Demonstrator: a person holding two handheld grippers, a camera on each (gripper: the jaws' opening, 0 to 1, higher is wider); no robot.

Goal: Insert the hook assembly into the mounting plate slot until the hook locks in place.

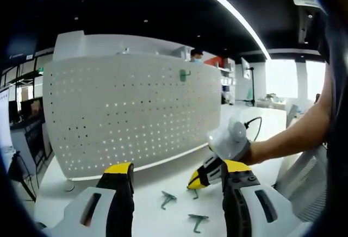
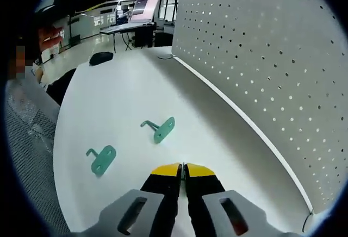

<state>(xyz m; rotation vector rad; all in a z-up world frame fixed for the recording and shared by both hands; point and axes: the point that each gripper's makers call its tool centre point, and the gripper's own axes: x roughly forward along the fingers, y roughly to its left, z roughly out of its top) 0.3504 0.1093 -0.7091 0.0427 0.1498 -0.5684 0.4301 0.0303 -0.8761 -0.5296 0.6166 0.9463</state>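
Observation:
A white pegboard mounting plate (image 1: pixel 136 112) stands upright on the white table (image 1: pixel 157 174), and one green hook (image 1: pixel 185 75) hangs near its top right. Two loose green hooks (image 1: pixel 167 198) (image 1: pixel 197 219) lie flat on the table in front of it. A third green piece (image 1: pixel 194 193) lies just under the tips of my right gripper (image 1: pixel 194 181), which a hand holds low over the table. My left gripper (image 1: pixel 178 167) is open, its jaws wide apart and empty. In the right gripper view my right gripper (image 2: pixel 183 167) is shut, with two hooks (image 2: pixel 160 128) (image 2: pixel 102 160) ahead and the pegboard (image 2: pixel 261 57) to the right.
A mesh chair back (image 2: pixel 27 139) stands at the table's edge, also seen as the chair (image 1: pixel 310 182) on the right. A dark rounded object (image 2: pixel 100 57) lies at the far end of the table. A person (image 1: pixel 196 56) stands behind the pegboard.

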